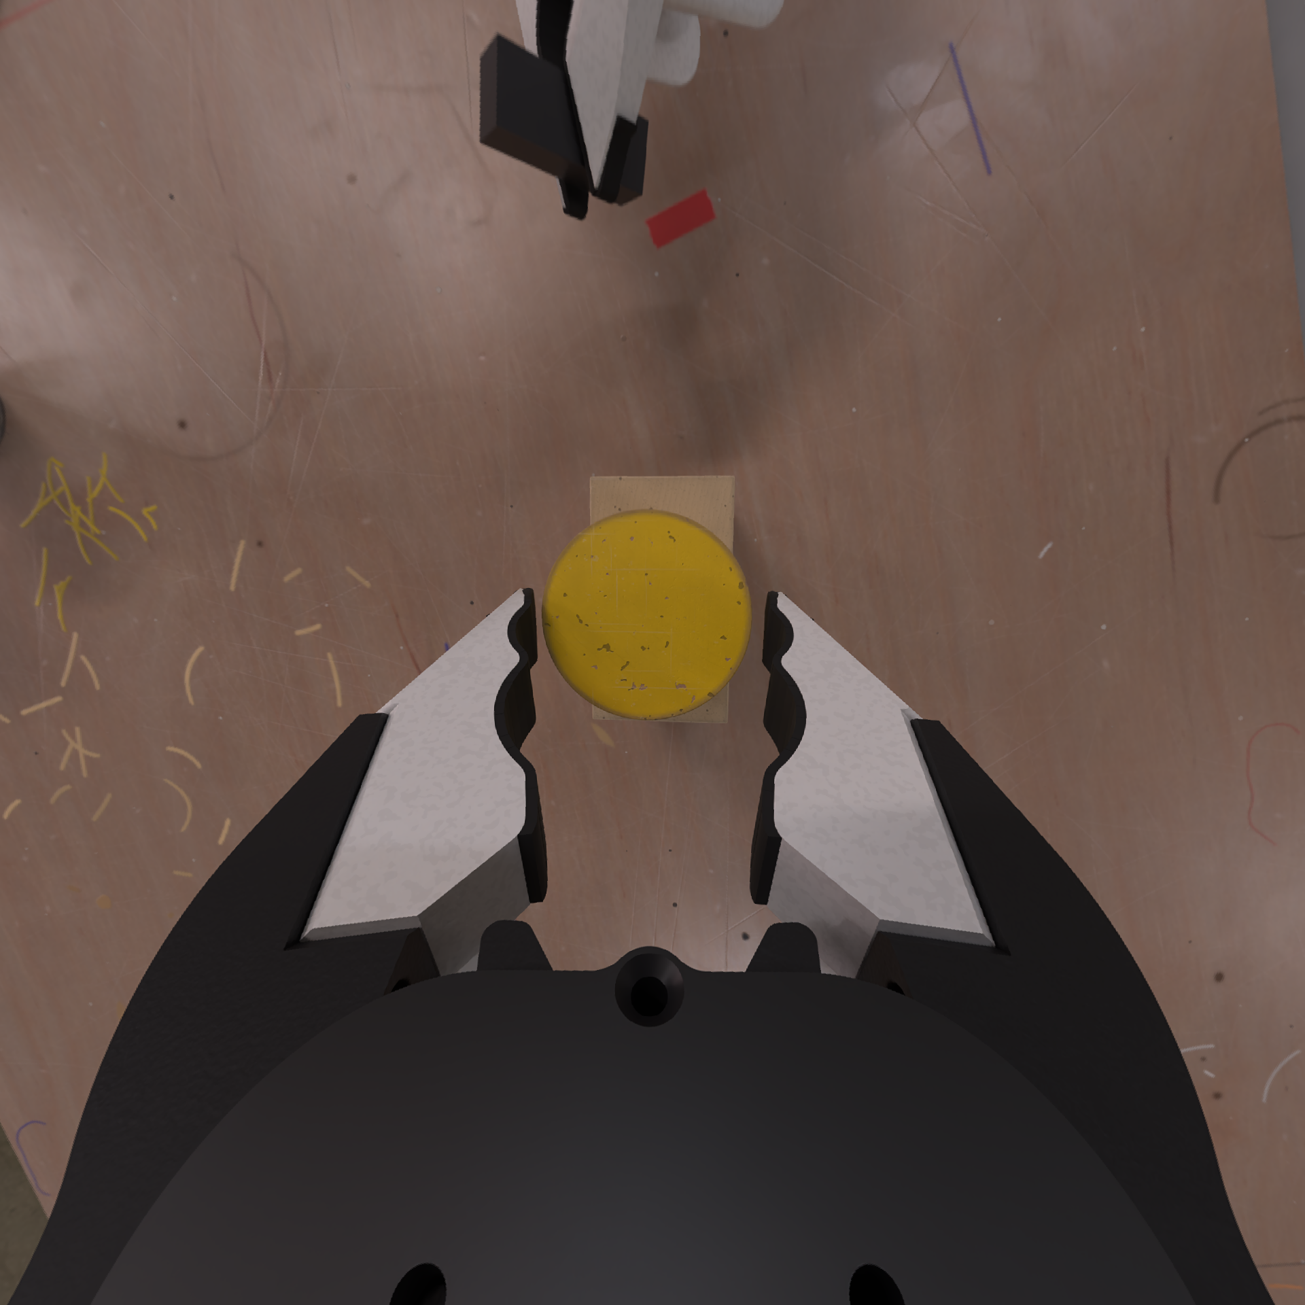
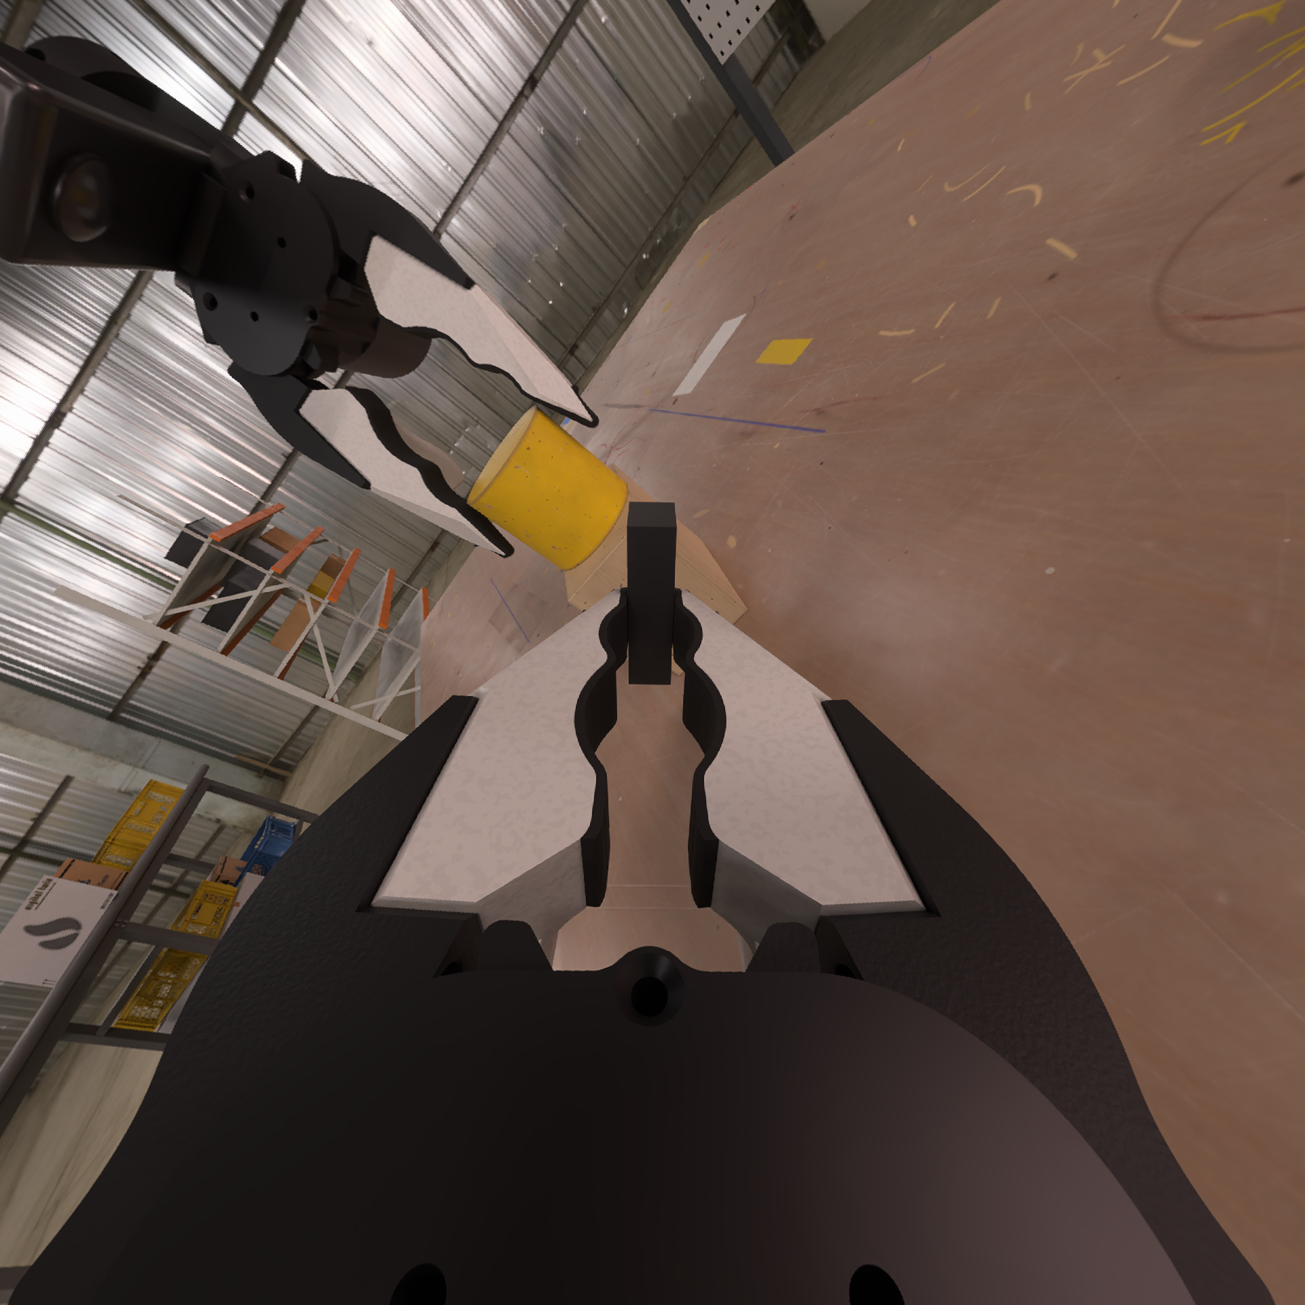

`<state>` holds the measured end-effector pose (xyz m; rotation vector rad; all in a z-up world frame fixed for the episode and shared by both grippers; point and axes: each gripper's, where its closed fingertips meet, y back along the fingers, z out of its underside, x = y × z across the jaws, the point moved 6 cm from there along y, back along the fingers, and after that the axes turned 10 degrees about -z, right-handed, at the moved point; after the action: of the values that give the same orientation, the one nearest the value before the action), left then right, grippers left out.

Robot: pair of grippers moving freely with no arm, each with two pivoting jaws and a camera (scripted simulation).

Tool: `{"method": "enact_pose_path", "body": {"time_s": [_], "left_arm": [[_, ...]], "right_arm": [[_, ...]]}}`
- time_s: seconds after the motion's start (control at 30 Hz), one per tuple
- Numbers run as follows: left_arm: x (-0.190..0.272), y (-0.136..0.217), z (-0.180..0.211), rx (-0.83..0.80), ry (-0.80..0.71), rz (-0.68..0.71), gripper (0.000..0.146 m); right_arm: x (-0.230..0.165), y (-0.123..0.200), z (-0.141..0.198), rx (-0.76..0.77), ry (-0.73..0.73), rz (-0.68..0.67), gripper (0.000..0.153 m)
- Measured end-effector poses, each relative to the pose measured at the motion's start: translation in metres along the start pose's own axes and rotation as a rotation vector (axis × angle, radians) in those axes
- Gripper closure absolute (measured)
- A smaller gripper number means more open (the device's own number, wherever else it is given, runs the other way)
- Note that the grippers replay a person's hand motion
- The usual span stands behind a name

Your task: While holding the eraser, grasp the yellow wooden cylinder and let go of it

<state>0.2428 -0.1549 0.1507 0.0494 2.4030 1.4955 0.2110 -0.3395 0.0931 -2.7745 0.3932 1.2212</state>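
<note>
**Yellow wooden cylinder (image 1: 646, 614) flanked, not yet gripped**

Upright on a pale wooden block (image 1: 662, 494) on the surface (image 1: 988, 424), between spread left claw (image 1: 648, 607) fingers, small gaps either side. Farther off, right claw (image 2: 650, 600) clenched on black eraser (image 2: 651, 565). Next, probably: squeeze, then release.

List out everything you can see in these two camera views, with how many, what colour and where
yellow wooden cylinder: one, yellow, upright on the wooden block, between the left gripper's fingertips, not gripped
wooden block: one, pale tan, on the table under the cylinder
eraser: one, black, clamped in the right gripper, off the table
red patch: one, red, flat on the table beyond the cylinder
yellow patch: one, yellow, flat on the table
white patch: one, white, beside the yellow patch
table: one, scratched brown
shelving: background, with crates and boxes
left gripper: one, black and white, jaws open around the cylinder
right gripper: one, black and white, shut
</note>
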Motion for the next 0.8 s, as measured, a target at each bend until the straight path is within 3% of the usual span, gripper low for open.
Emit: {"method": "enact_pose_path", "body": {"time_s": [0.13, 0.23, 0.8], "left_arm": [[0.001, -0.005, 0.005, -0.021, -0.003, -0.001, 0.08], [0.001, -0.005, 0.008, 0.015, 0.013, -0.001, 0.087], [-0.002, 0.007, 0.036, 0.175, 0.116, -0.063, 0.087]], "right_arm": [[0.001, 0.0, 0.0, -0.002, -0.003, 0.004, 0.142], [0.002, 0.0, 0.001, -0.002, -0.014, 0.0, 0.142], [0.01, 0.0, 0.005, -0.016, -0.029, 0.027, 0.142]]}}
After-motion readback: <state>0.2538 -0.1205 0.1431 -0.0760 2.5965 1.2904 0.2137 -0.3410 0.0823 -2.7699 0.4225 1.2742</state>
